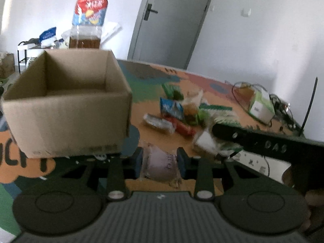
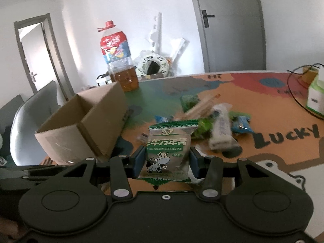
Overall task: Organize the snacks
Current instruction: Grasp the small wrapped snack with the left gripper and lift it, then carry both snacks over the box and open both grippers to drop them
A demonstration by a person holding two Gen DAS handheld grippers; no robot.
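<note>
Snack handling is shown at a bench (image 2: 263,93) covered with a colourful printed mat. Both claws are seen loaded.

Left claw (image 1: 160,162): the jaws are narrowed onto a pale purple packet (image 1: 160,165). The packet is seated between the two blue pads, which are pressed against its left and right edges. Its lower end projects back toward the camera. The packet is carried just right of and below the near right corner of the cardboard box (image 1: 66,119).

Right claw (image 2: 167,162): the jaws are closed to a moderate gap on a green-and-white biscuit packet (image 2: 169,151) printed with a cartoon cow. The packet is held upright, with its serrated top edge standing above the pads and its sides gripped by them. It is positioned above the bench edge, between the box (image 2: 85,125) at left and the loose pile of snacks (image 2: 214,121) at right.

The box is placed open-topped on the bench; as far as can be seen, no contents are visible inside. The remaining snacks are scattered in a heap mid-bench, well apart from the box. A large oil bottle (image 2: 119,60) with a red cap is stood behind the box. A green-and-white carton (image 2: 316,97) with cables is located at the far right.
</note>
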